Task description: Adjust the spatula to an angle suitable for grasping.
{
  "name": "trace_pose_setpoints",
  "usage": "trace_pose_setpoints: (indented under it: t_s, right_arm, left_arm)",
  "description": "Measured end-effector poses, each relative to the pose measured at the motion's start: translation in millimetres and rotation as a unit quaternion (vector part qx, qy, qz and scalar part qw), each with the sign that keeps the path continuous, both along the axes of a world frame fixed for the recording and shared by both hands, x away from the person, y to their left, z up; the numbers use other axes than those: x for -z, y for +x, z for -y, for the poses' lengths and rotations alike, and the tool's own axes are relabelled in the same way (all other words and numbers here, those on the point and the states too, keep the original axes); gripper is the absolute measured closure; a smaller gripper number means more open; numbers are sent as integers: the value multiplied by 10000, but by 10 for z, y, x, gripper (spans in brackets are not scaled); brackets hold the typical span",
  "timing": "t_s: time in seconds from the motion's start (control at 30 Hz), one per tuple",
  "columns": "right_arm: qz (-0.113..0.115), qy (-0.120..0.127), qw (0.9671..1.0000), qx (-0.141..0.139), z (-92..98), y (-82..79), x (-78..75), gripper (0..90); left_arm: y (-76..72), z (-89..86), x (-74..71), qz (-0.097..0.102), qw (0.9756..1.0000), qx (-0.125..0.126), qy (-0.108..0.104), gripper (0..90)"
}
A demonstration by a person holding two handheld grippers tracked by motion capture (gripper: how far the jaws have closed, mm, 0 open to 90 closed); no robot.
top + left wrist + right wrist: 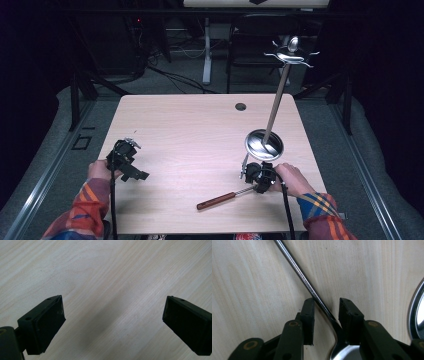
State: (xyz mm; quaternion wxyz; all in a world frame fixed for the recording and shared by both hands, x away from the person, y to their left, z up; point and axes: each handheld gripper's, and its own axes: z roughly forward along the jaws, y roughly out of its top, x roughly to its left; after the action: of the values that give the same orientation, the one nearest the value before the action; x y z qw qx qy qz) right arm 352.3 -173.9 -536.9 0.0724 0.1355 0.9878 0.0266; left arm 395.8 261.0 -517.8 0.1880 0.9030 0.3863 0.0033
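**High view: spoon between my right jaws, beside the steel stand**

High view, taking the round mirror-steel base of the utensil stand as my landmark: my right gripper sits just on the near side of it, over a long metal spoon with a reddish-brown wooden handle that lies on the pale wood table and points toward the near edge. My own body covers the spoon's bowl there.

From my right gripper view, the thin steel shank runs between my two pads; the jaws stand narrow around it, but a gap shows on the left side, so I cannot tell whether they grip. The bowl is cut off at the bottom, and a sliver of the base's rim shows at the right edge.

My left gripper is well apart from the base, near the table's left edge, jaws spread wide over bare wood. Between it and the base the tabletop lies open.
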Motion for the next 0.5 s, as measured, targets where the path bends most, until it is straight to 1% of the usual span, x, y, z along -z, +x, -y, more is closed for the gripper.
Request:
trace_pose_setpoints:
  t_s: [0.03, 0.2, 0.5]
  right_arm:
    - [8, 6, 10000, -24, 0, -4, 0, 698]
    - [150, -36, 9998, -104, 2, -22, 7, 724]
    - [263, -82, 9996, -16, 18, -18, 11, 782]
  left_arm:
    - [0, 0, 0, 2, 10000, -2, -1, 38]
    - [-1, 0, -1, 2, 10000, -2, 4, 38]
    - [-1, -3, -2, 2, 10000, -2, 8, 38]
